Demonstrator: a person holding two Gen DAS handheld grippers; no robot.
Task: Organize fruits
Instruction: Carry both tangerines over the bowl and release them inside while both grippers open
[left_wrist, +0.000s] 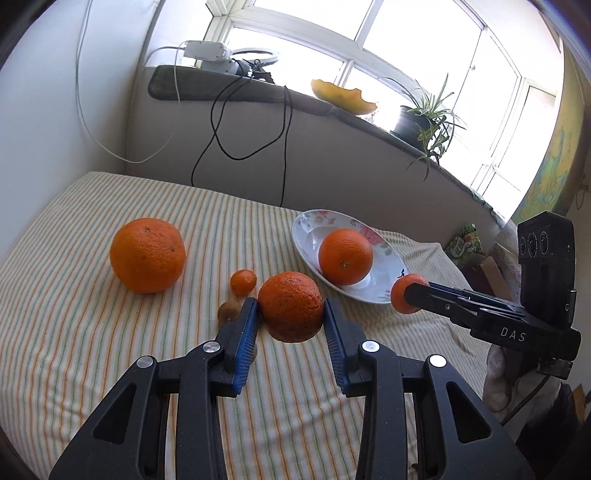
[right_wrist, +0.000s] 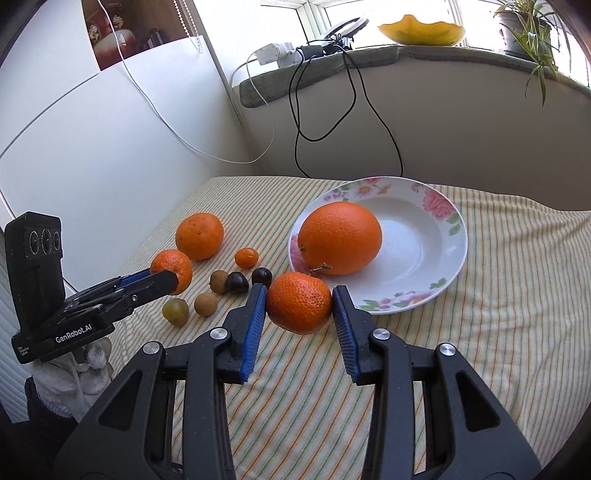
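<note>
Just ahead of the right hand-held gripper (right_wrist: 299, 304), past its clamped mandarin (right_wrist: 299, 307), sits the floral plate (right_wrist: 452, 236) holding one orange (right_wrist: 340, 238); we're the nearer hand, fruit roughly round, no axis to align. The left hand-held gripper (left_wrist: 290, 308) is clamped on a second mandarin (left_wrist: 290, 306), plate ahead to its right. Our right view alone shows the small dark and brown fruits (right_wrist: 236, 282) on the striped tabletop (right_wrist: 498, 295).
</note>
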